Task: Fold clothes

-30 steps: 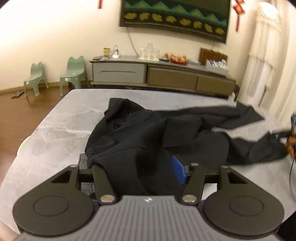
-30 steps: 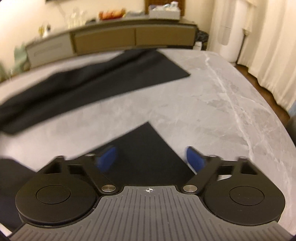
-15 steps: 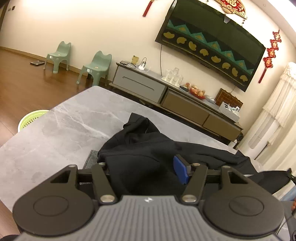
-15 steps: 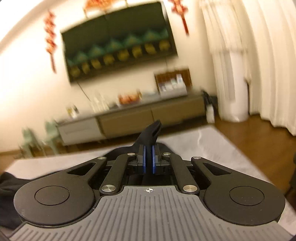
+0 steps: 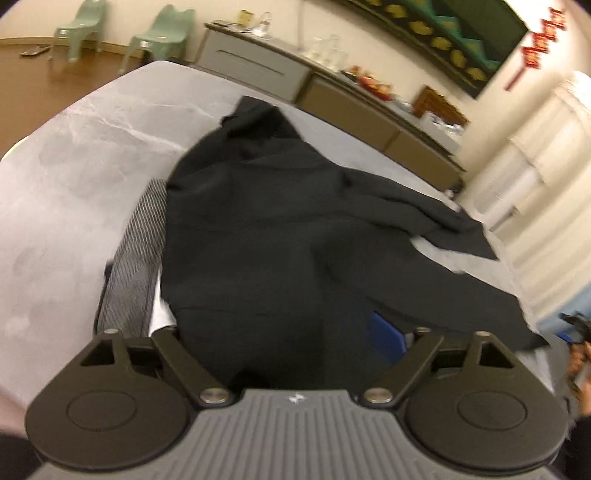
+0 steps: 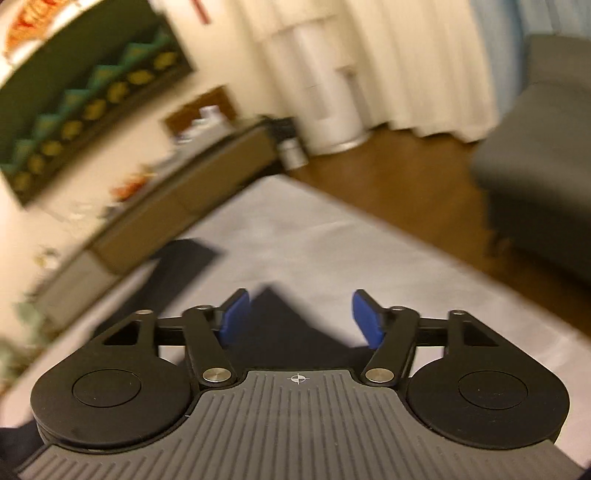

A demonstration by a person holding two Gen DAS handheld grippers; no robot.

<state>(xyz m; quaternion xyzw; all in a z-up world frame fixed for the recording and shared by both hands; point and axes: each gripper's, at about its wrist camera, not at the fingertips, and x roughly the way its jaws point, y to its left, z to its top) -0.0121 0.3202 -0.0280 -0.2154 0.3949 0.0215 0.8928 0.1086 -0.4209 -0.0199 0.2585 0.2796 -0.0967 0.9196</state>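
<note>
A black garment (image 5: 280,229) lies crumpled across the grey marble table (image 5: 74,162), with a grey mesh lining (image 5: 136,266) showing at its left edge. My left gripper (image 5: 280,332) is open, and the cloth lies draped between its jaws; only the right blue pad (image 5: 388,332) shows. My right gripper (image 6: 299,317) is open, just above a pointed corner of the black garment (image 6: 280,325) near the table's right end. Another part of the cloth (image 6: 177,262) lies further off.
A long sideboard (image 5: 332,96) with glasses and fruit stands against the far wall. Two green chairs (image 5: 159,33) are at the back left. A grey sofa (image 6: 535,177) and white curtains (image 6: 388,62) are to the right, beyond the table edge.
My right gripper was shut on a corner of the cloth held up half a second ago; now it is open and low over the table. The left gripper has tilted back down over the garment.
</note>
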